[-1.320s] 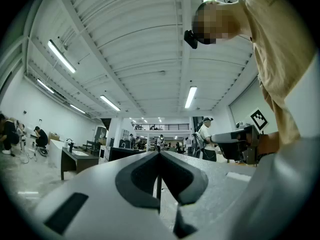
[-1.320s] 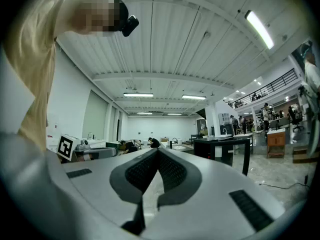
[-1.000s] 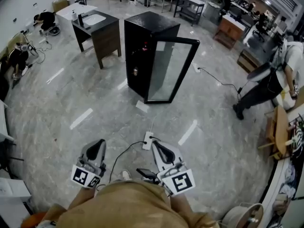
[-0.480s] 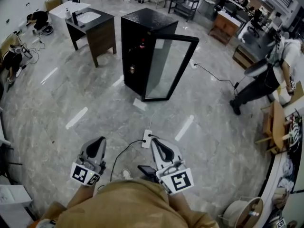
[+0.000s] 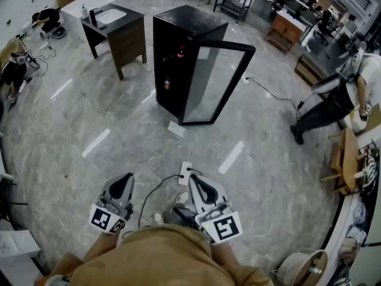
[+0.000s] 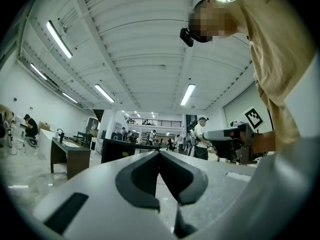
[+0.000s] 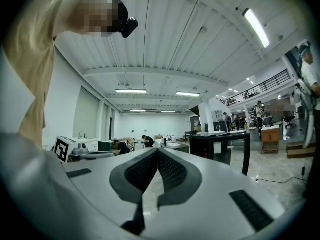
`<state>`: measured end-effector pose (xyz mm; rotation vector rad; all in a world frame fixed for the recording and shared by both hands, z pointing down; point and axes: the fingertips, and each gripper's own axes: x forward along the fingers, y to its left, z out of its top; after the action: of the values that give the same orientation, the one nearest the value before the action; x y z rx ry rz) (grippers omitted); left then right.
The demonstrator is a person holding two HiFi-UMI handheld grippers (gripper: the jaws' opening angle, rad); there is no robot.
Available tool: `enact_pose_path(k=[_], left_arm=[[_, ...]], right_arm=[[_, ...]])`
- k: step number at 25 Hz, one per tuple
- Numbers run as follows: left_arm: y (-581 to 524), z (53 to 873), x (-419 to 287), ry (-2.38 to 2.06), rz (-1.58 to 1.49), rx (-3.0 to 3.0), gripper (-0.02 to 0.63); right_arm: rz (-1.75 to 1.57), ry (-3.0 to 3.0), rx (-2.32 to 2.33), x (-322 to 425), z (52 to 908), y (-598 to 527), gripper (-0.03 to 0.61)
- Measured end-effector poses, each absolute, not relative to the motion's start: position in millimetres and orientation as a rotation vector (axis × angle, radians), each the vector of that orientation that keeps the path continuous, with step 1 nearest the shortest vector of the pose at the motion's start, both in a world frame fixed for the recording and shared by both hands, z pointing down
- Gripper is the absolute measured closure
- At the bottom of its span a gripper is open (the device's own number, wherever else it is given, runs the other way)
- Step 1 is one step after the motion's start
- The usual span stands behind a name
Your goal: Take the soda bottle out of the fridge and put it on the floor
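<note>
A head view looks steeply down on a pale marble floor (image 5: 89,118) in a large workshop; at the bottom, the person's two hand-held tools point forward, side by side and apart. The left gripper (image 5: 123,179) has its jaws pressed together with nothing between them; the right gripper (image 5: 200,181) is likewise closed and empty. A white power strip (image 5: 185,173) lies on the floor just ahead of them, between the two. Well beyond it stands a black fridge (image 5: 187,25), its glass door (image 5: 217,85) swung open. Inside it, an upper bottle (image 5: 180,56) and a lower bottle (image 5: 167,84) stand on shelves, well apart from both grippers; which one is the soda is too small to tell. A dark table with a sink (image 5: 119,25) stands left of the fridge; another person (image 5: 339,97) stands at the right edge.
</note>
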<state>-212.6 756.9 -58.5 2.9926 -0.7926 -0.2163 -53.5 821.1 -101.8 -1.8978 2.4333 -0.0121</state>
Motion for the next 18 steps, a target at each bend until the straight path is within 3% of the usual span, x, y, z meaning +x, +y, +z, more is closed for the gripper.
enact_pose_path(k=[18], left_arm=[[643.6,-87.8,-94.6,-1.015,-0.264,2.996,0.612]], right_arm=[[0.093,2.5,-1.651,64.1,-126.5,685.3,0.58]])
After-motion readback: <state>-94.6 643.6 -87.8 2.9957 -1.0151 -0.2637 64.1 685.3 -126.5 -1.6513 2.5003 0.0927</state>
